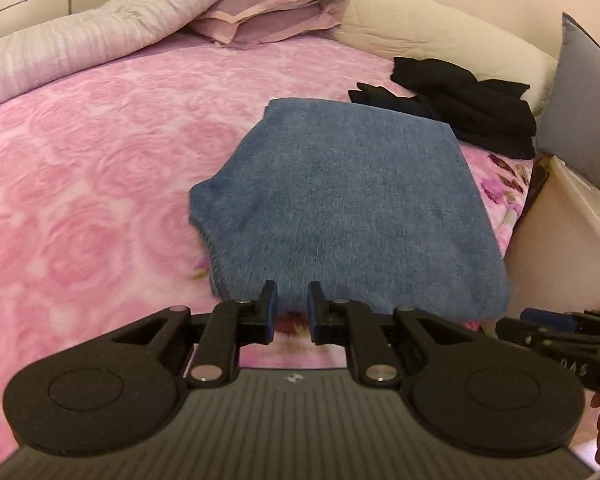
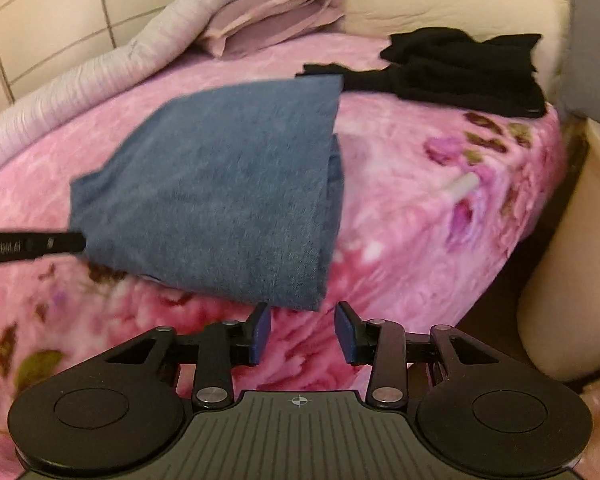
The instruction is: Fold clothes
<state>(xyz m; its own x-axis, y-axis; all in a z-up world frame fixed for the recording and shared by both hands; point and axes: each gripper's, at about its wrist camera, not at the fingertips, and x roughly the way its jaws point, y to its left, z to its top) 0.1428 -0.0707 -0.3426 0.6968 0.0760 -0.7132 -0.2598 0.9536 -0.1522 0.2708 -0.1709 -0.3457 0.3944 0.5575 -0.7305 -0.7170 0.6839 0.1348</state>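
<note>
Left wrist view: my left gripper (image 1: 291,304) is parted, empty, at the near hem of the folded blue garment (image 1: 340,200) near the bed (image 1: 80,160)'s right edge. Right wrist view: my right gripper (image 2: 302,330) gapes at its near corner; blur hides the layers, so probably one more fold.

both wrist views look low across the bed (image 1: 80,140), sharing it.

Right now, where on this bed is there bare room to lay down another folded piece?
The widest bare stretch of pink bedspread lies left of the folded blue garment, bordered behind by the rolled grey quilt and pillows. A smaller patch sits right of the blue garment toward the bed corner. It is crowded at the back right, where the black clothes are piled.
</note>
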